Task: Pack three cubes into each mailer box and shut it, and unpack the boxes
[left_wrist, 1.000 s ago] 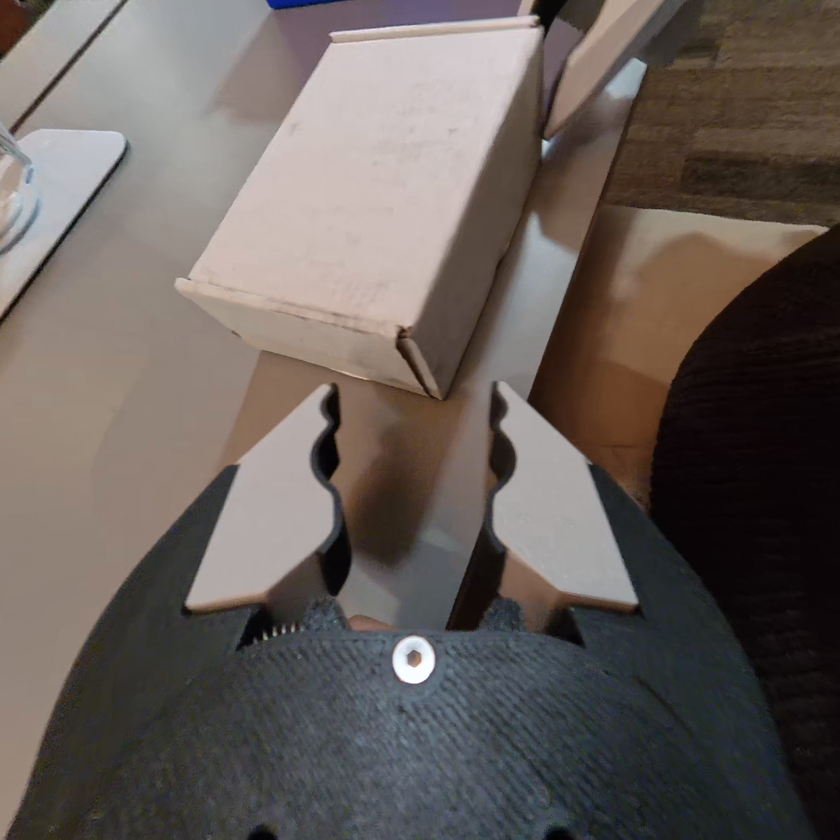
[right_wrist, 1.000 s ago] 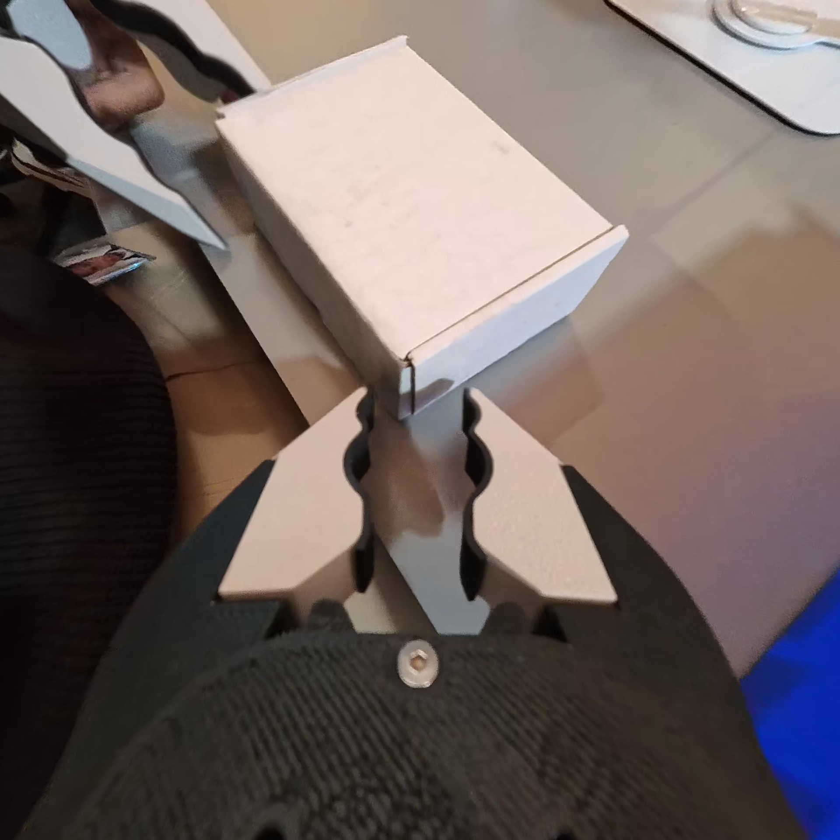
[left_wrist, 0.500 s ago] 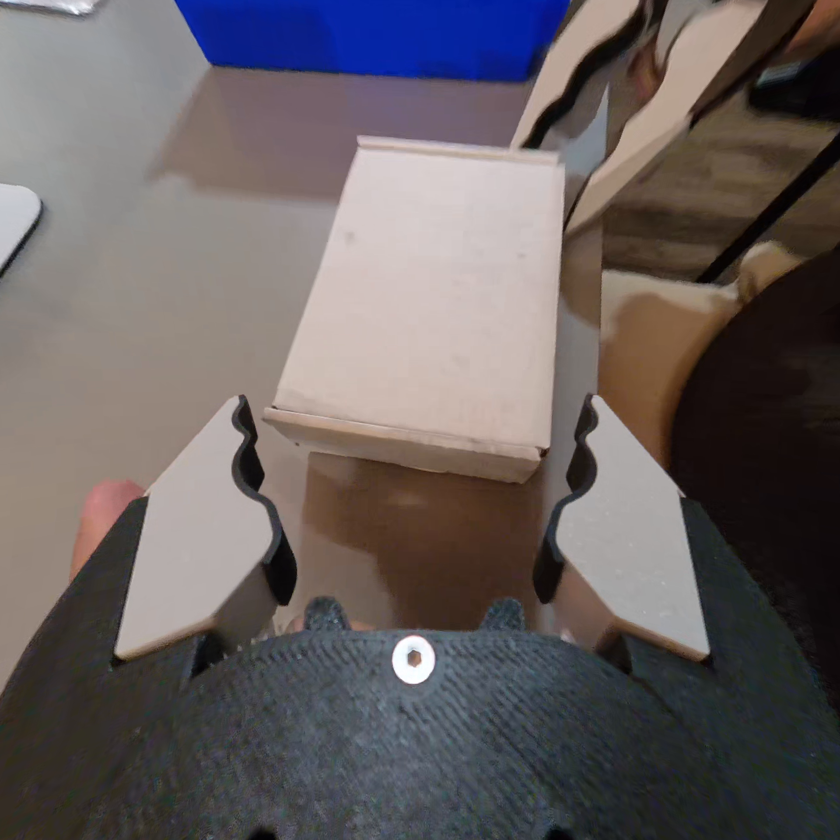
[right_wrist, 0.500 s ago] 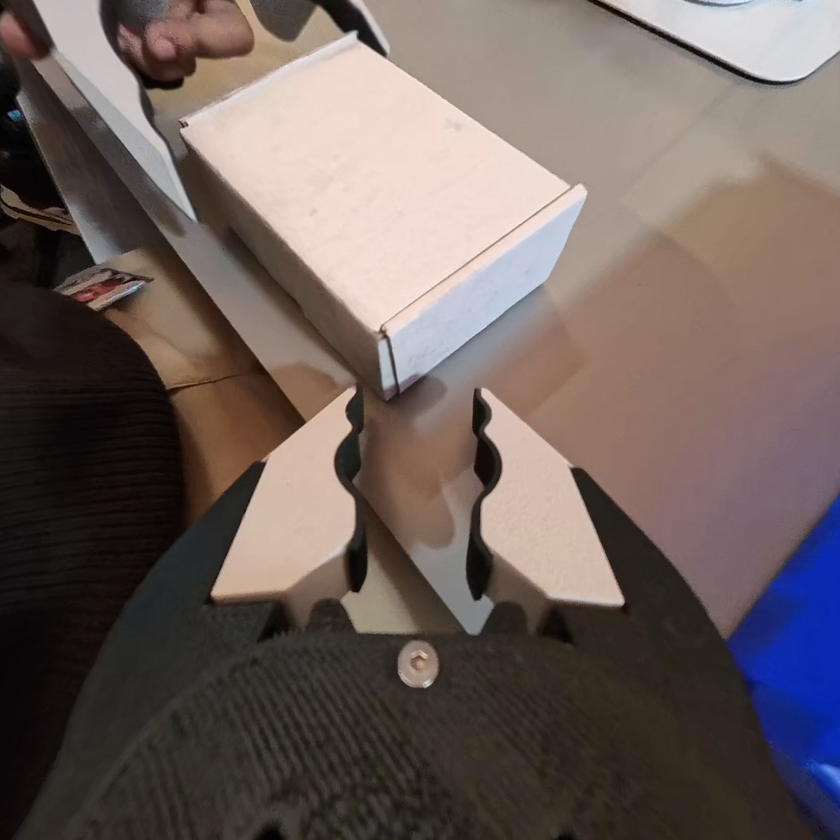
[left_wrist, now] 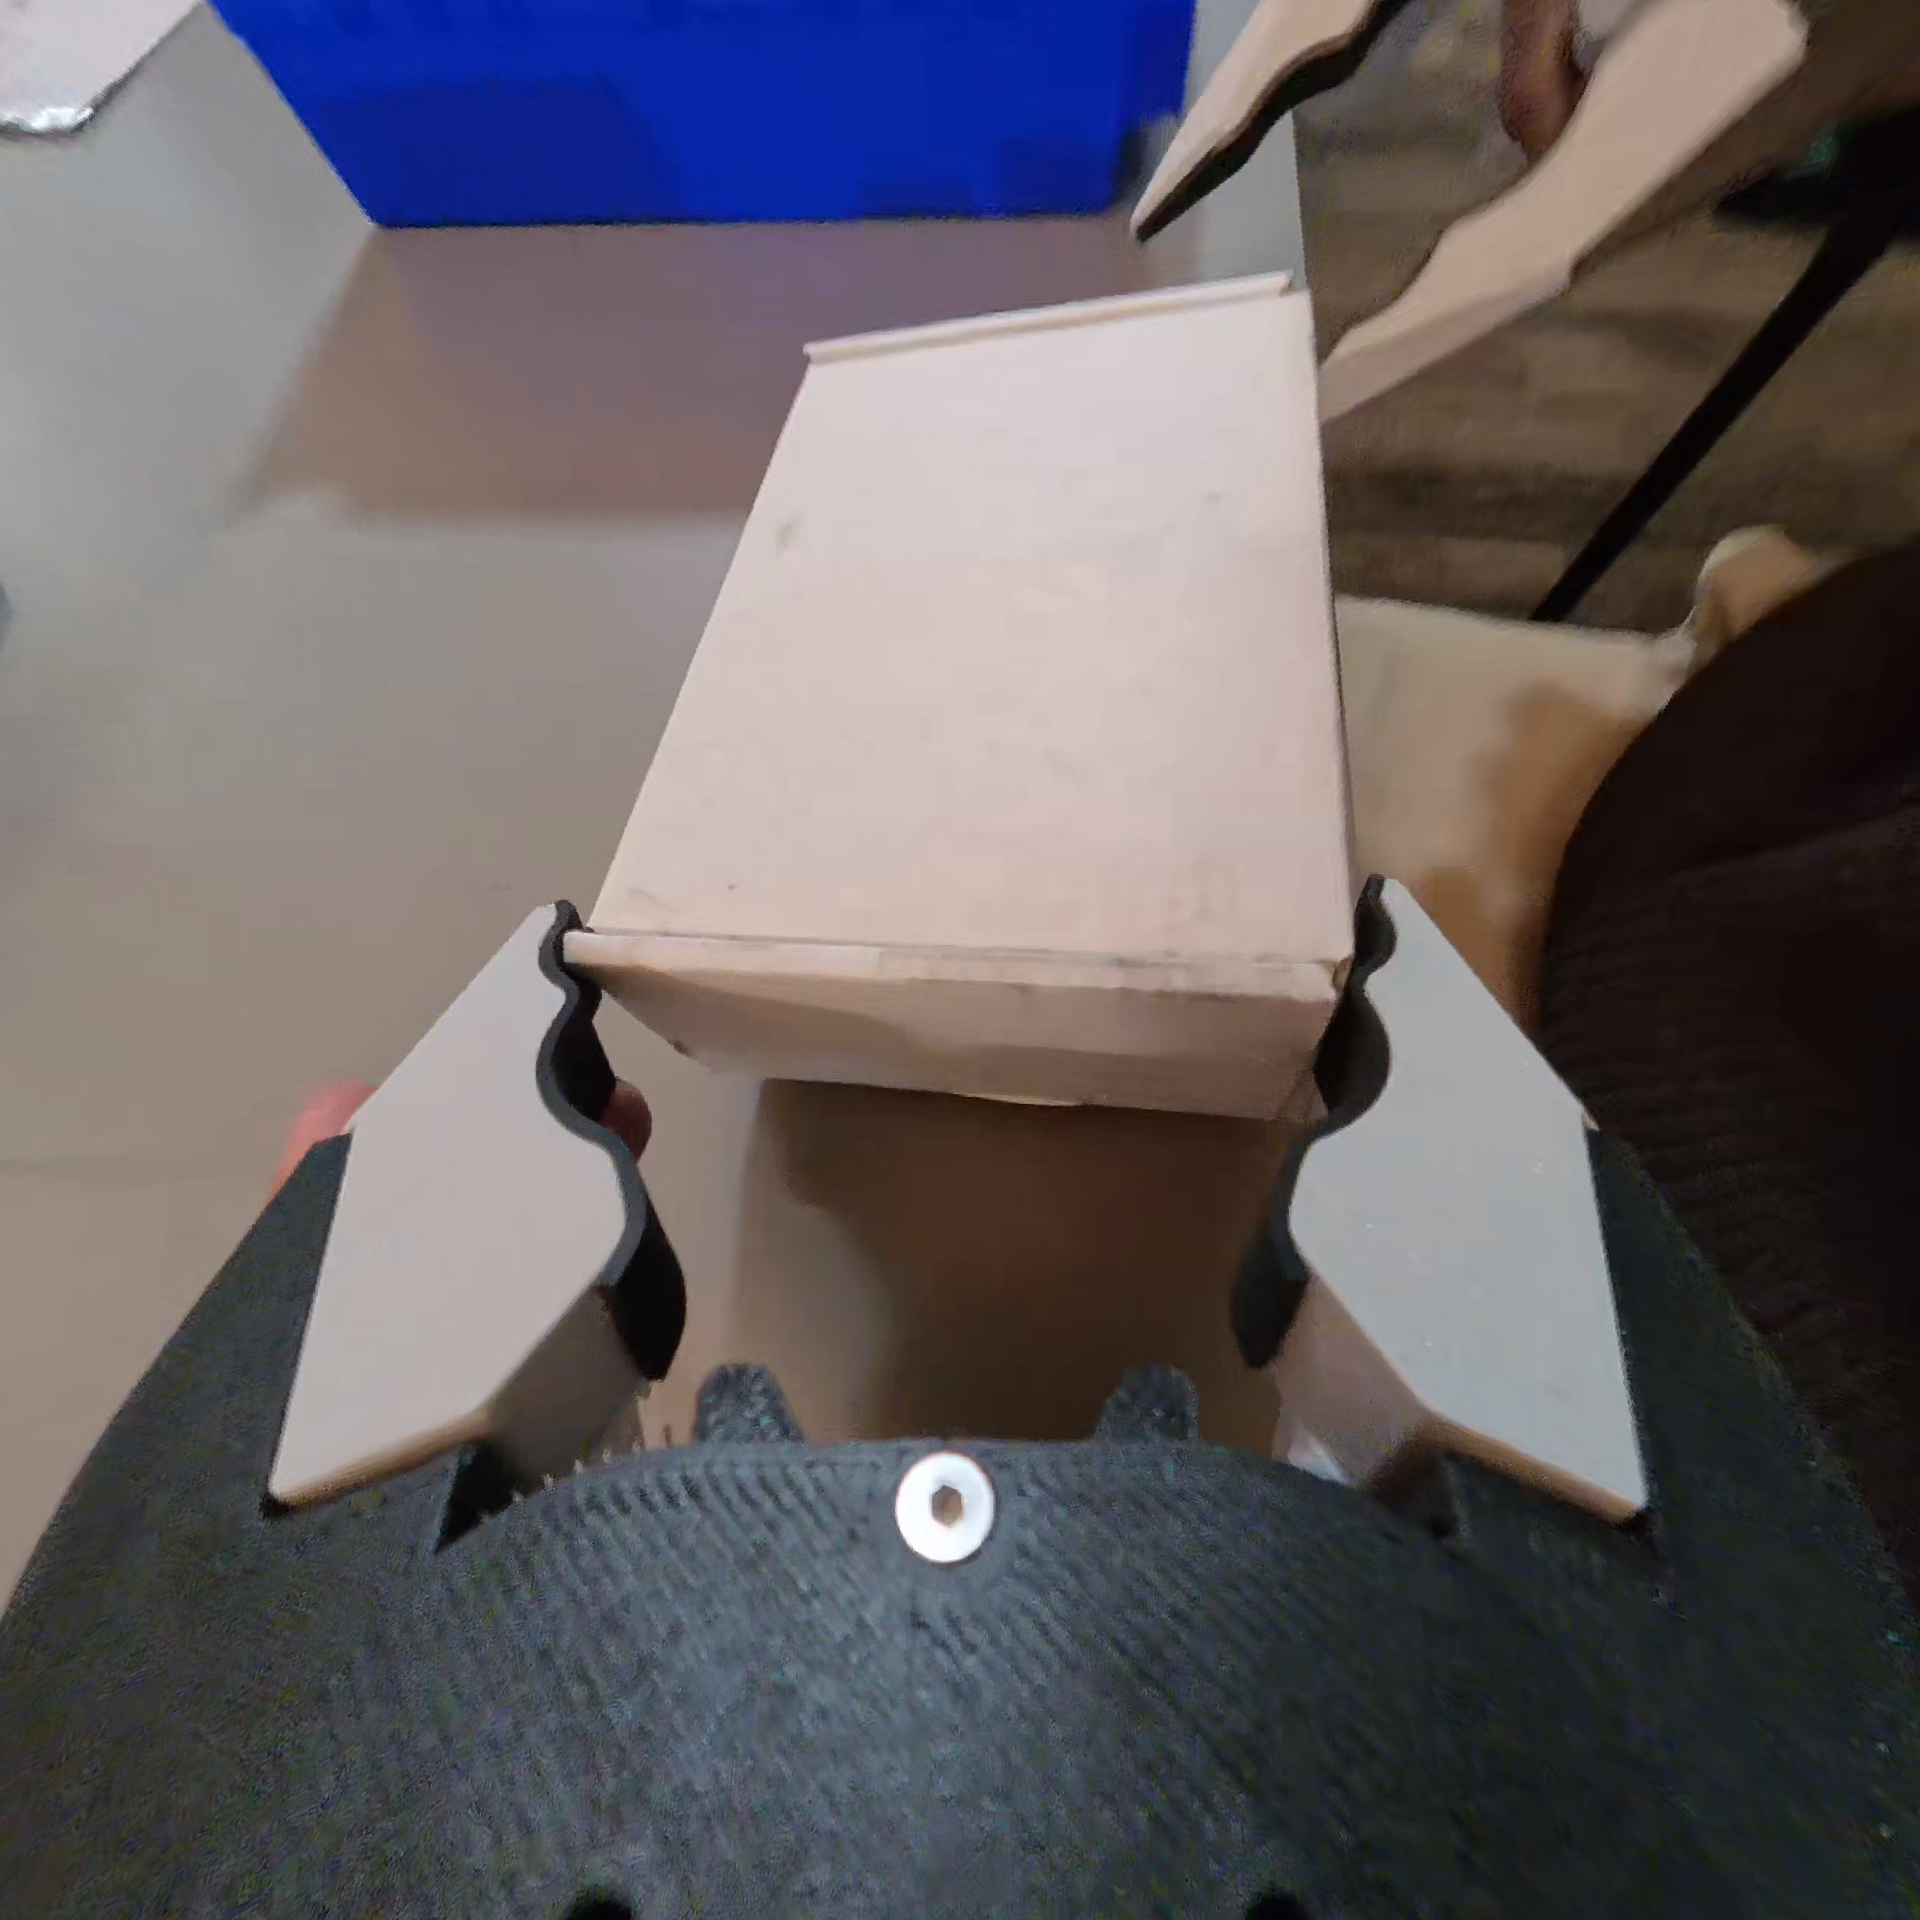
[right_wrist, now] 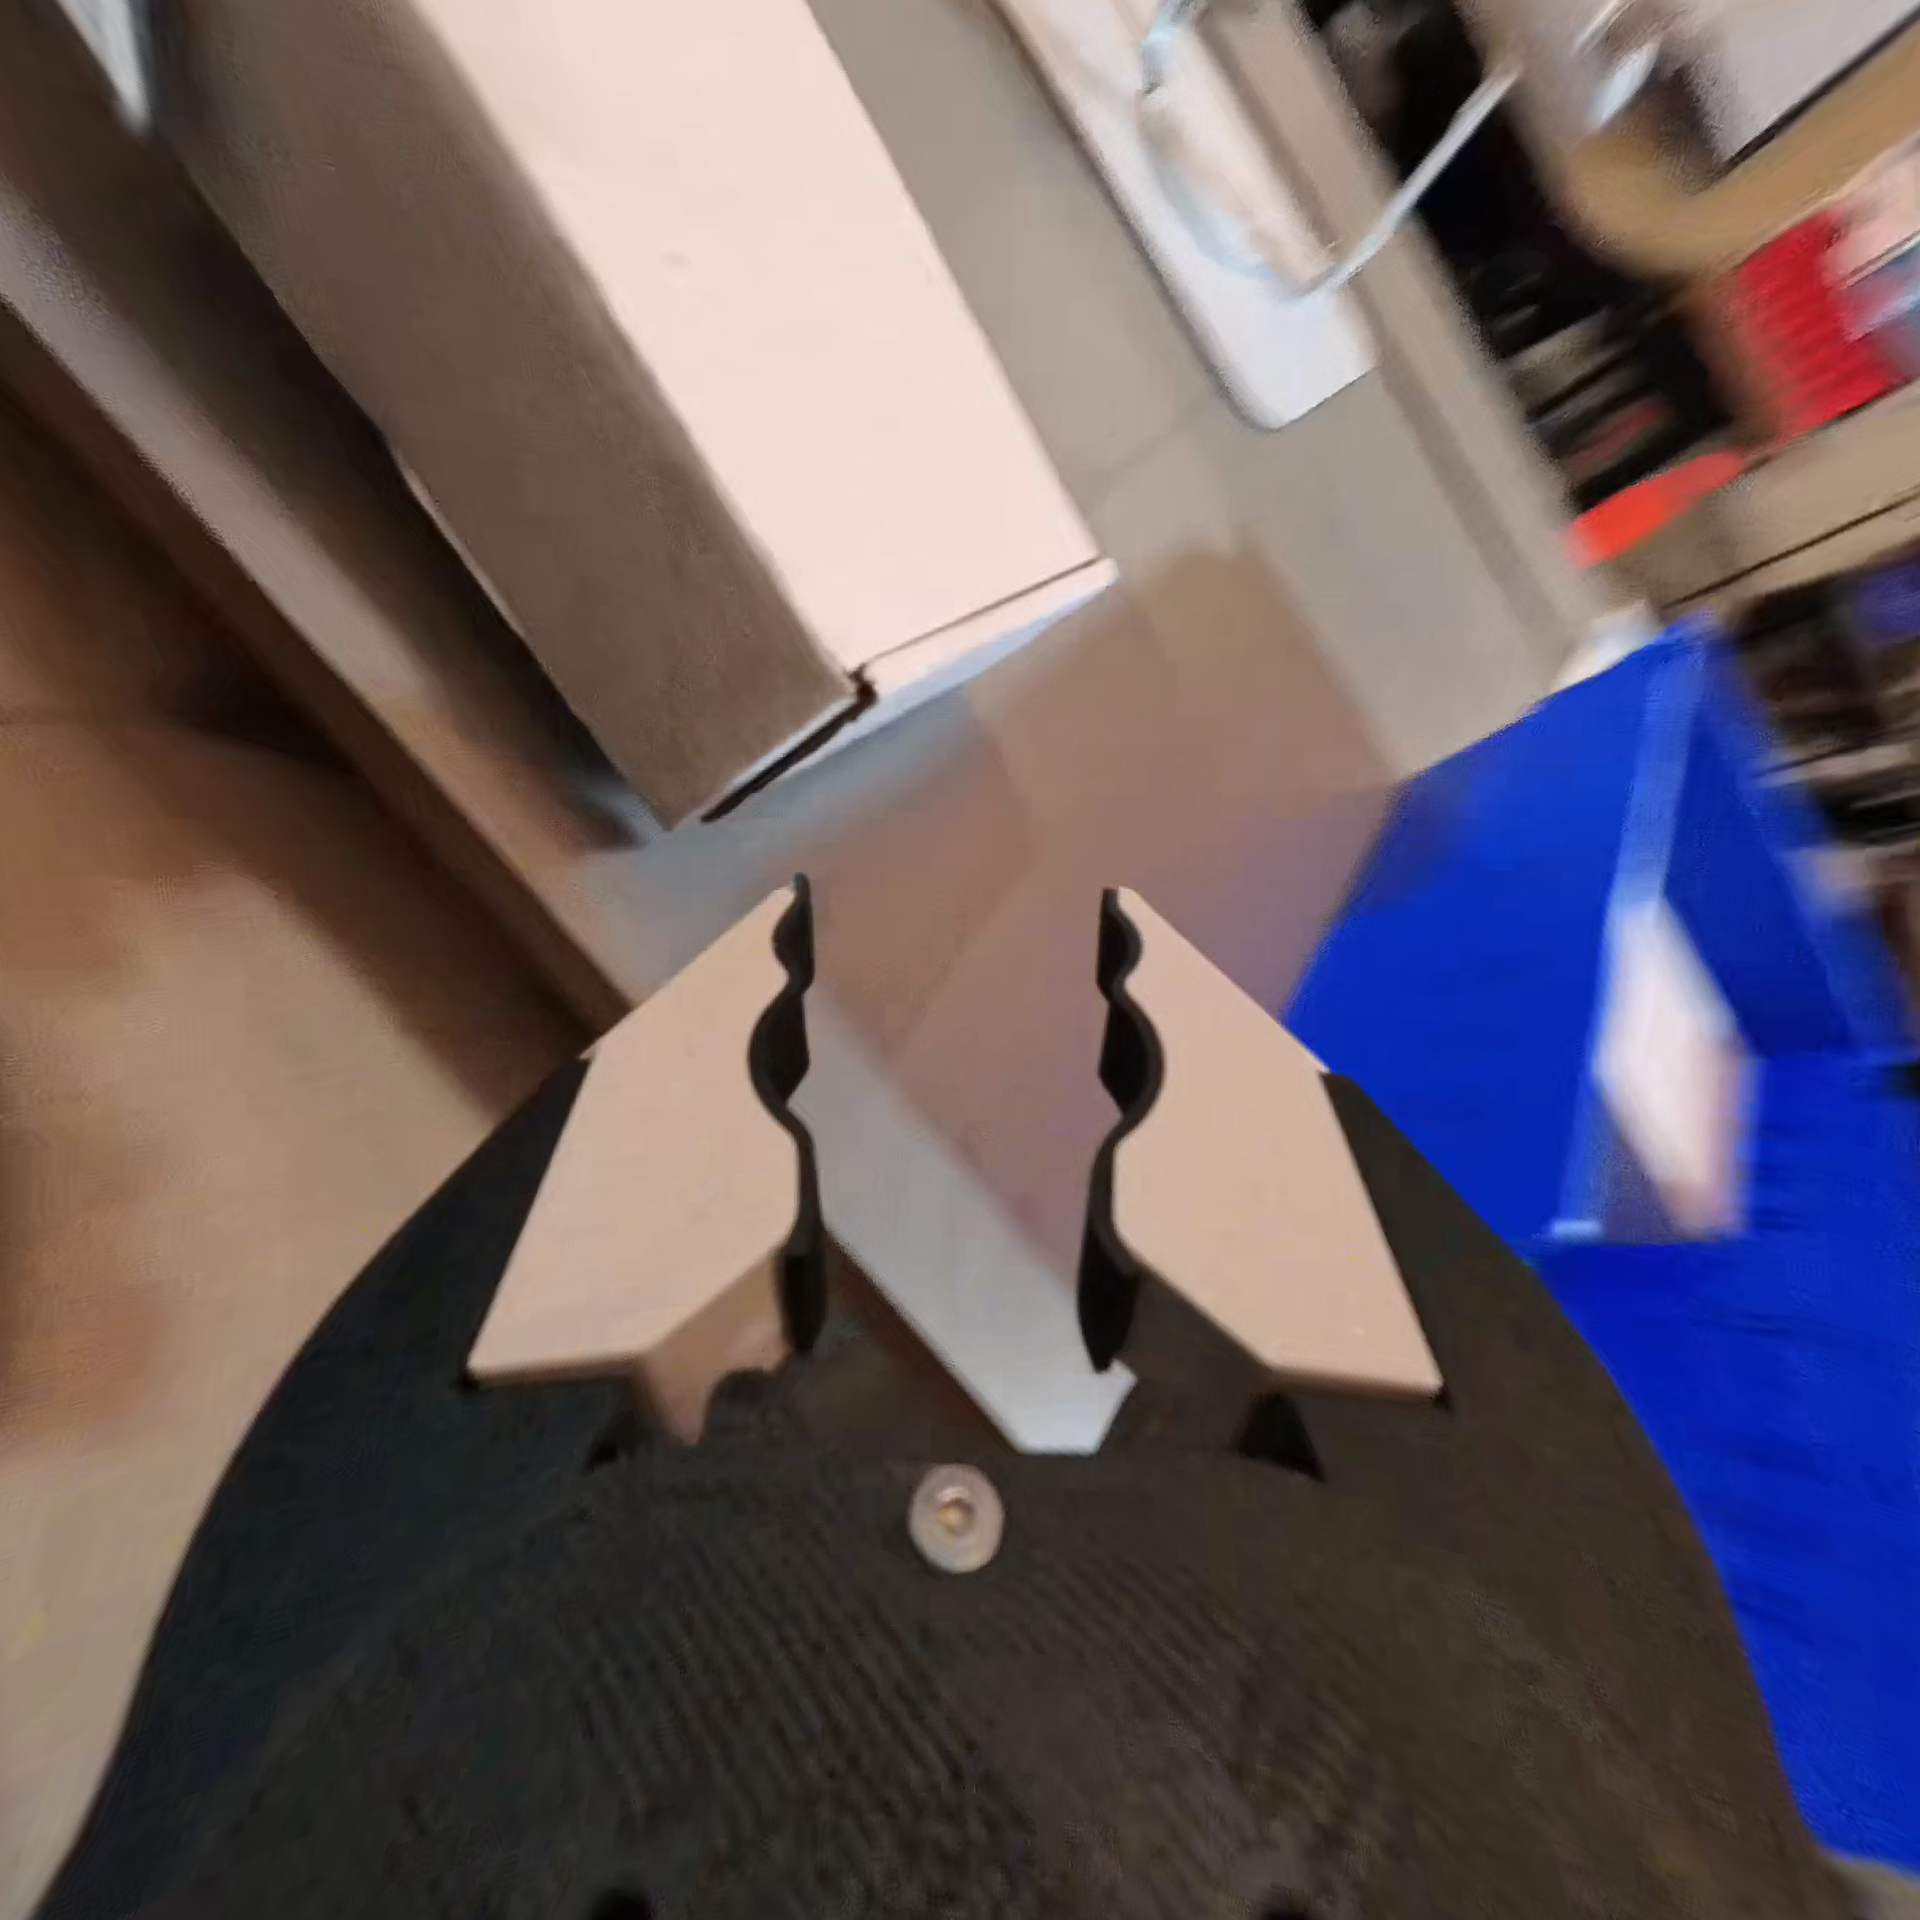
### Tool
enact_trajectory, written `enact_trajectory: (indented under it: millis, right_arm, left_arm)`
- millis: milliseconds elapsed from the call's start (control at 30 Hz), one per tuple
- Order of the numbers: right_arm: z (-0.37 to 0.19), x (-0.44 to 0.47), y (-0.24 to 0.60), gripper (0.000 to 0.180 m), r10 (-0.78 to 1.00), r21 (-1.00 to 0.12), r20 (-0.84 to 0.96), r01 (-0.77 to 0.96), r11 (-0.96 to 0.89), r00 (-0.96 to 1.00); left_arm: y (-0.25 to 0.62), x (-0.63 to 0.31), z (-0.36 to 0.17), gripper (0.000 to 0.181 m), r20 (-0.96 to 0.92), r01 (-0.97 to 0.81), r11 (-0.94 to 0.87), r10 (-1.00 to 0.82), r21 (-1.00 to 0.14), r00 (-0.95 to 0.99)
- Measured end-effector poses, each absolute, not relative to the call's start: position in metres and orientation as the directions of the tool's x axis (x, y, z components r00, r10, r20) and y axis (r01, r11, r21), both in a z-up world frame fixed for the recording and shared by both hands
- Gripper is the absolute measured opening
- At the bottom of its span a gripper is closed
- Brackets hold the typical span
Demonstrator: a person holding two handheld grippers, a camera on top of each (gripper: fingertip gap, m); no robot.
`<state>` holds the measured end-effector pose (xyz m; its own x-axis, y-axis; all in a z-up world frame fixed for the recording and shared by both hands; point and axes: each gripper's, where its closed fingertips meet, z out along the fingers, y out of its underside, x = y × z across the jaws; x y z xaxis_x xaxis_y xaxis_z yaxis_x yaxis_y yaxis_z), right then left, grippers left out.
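Observation:
A closed, pale cardboard mailer box [left_wrist: 997, 665] lies on the grey table [left_wrist: 260, 727] near its right edge. My left gripper [left_wrist: 966, 914] is wide open and straddles the box's near end, one fingertip at each near corner. I cannot tell whether the tips press on it. My right gripper [right_wrist: 951, 899] is open and empty above the table edge, apart from the box [right_wrist: 727, 312], which lies up and to its left. The right gripper also shows blurred in the left wrist view [left_wrist: 1455, 156], beyond the box's far right corner. No cubes are in view.
A blue bin [left_wrist: 707, 104] stands behind the box; in the right wrist view it is at the right [right_wrist: 1558, 987]. A white flat pad [right_wrist: 1247, 260] lies farther back. A person's dark sleeve [left_wrist: 1766, 935] is beyond the table edge. The right wrist view is blurred.
My left gripper opened wide and moved forward until its tips reached the box's near corners. My right gripper opened a little and swung right, away from the box, toward the blue bin.

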<state>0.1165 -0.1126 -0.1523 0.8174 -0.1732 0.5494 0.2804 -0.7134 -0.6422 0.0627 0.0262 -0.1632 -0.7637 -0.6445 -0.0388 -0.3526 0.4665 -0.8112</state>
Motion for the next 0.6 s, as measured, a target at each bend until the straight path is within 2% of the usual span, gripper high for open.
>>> enact_trajectory:
  millis: [67, 100, 133, 200, 233, 267, 367, 433, 600]
  right_arm:
    - [-0.129, 0.116, -0.105, 0.065, -0.145, -0.521, 0.75, 0.442, -0.73, 0.645]
    - [-0.123, 0.109, -0.098, 0.063, -0.12, -0.466, 0.809, 0.504, -0.727, 0.575]
    - [-0.121, 0.107, -0.096, 0.054, -0.083, -0.376, 0.867, 0.536, -0.756, 0.492]
    - [-0.115, 0.106, -0.089, 0.064, -0.009, -0.194, 0.954, 0.593, -0.781, 0.299]
    - [-0.111, 0.1, -0.084, 0.058, 0.001, -0.162, 0.968, 0.623, -0.765, 0.253]
    - [-0.107, 0.093, -0.078, 0.056, -0.005, -0.173, 0.968, 0.649, -0.741, 0.252]
    - [-0.102, 0.073, -0.06, 0.064, -0.048, -0.32, 0.924, 0.695, -0.644, 0.38]
    - [-0.106, 0.063, -0.049, 0.07, -0.027, -0.365, 0.9, 0.716, -0.595, 0.436]
    - [-0.119, 0.066, -0.031, 0.083, 0.046, -0.263, 0.93, 0.747, -0.61, 0.365]
  left_arm:
    - [0.025, 0.067, -0.155, 0.139, 0.037, -0.402, 0.376, -0.691, -0.835, -0.722]
    - [0.024, 0.068, -0.152, 0.138, 0.066, -0.421, 0.343, -0.705, -0.84, -0.706]
    - [0.023, 0.07, -0.149, 0.138, 0.087, -0.436, 0.316, -0.72, -0.842, -0.689]
    - [0.023, 0.073, -0.141, 0.137, 0.12, -0.456, 0.252, -0.756, -0.854, -0.643]
    - [0.025, 0.075, -0.139, 0.137, 0.128, -0.467, 0.23, -0.777, -0.853, -0.616]
    - [0.028, 0.077, -0.139, 0.137, 0.118, -0.471, 0.224, -0.797, -0.853, -0.593]
    - [0.036, 0.078, -0.142, 0.137, 0.077, -0.477, 0.223, -0.843, -0.85, -0.532]
    - [0.036, 0.077, -0.138, 0.136, 0.128, -0.49, 0.155, -0.859, -0.858, -0.496]
    - [0.032, 0.07, -0.125, 0.135, 0.145, -0.475, 0.108, -0.874, -0.873, -0.464]
